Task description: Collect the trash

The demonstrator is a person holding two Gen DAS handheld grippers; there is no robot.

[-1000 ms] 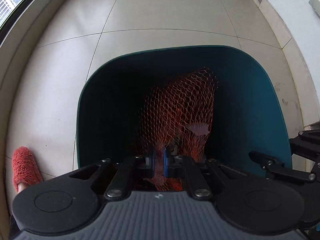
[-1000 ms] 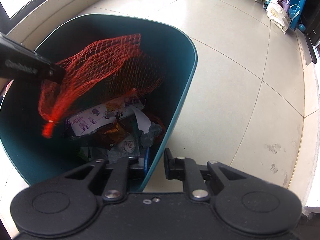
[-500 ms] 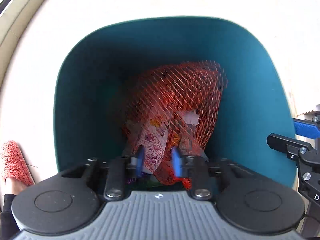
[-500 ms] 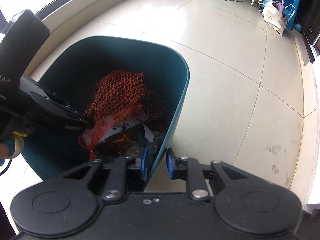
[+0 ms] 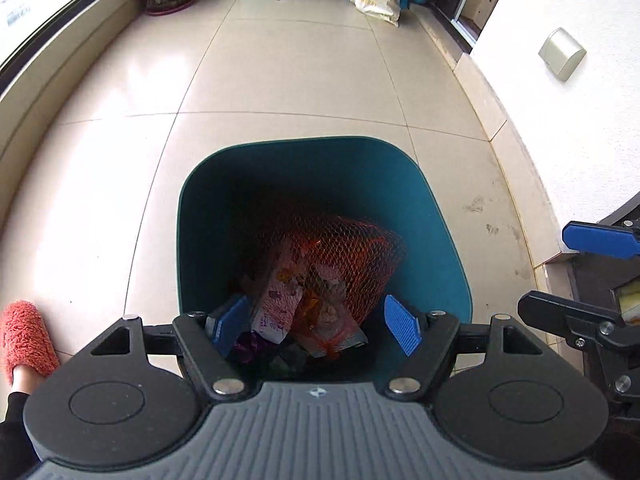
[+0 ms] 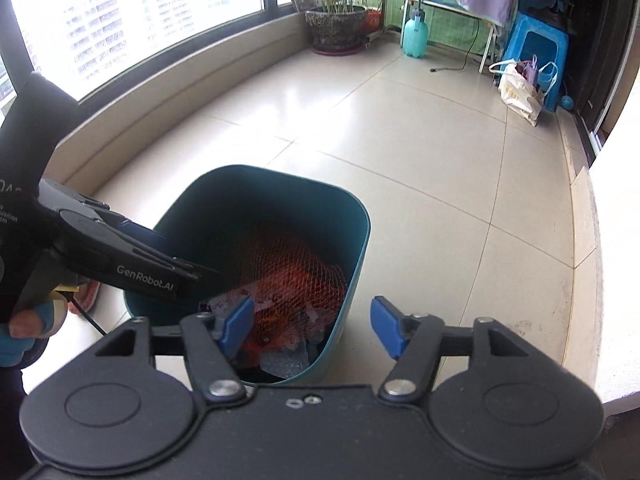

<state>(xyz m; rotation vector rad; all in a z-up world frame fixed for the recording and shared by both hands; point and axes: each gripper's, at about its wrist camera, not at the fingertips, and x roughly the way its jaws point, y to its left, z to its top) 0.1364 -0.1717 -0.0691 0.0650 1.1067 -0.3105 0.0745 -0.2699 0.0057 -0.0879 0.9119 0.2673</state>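
The red net [image 5: 348,256] is lying in the teal bin [image 5: 436,248], draped over wrappers and a pink carton [image 5: 280,300] (rest of the pile is too dark to make out). Left gripper [image 5: 316,326] hangs right over the bin mouth w/ jaws spread wide, nothing in them. Right gripper [image 6: 312,326] is at the bin's right rim, also wide open and empty, one pad over the trash, the other outside. Bin sits on tile floor [image 5: 280,72]; a red slipper [image 5: 24,336] is off to the left.
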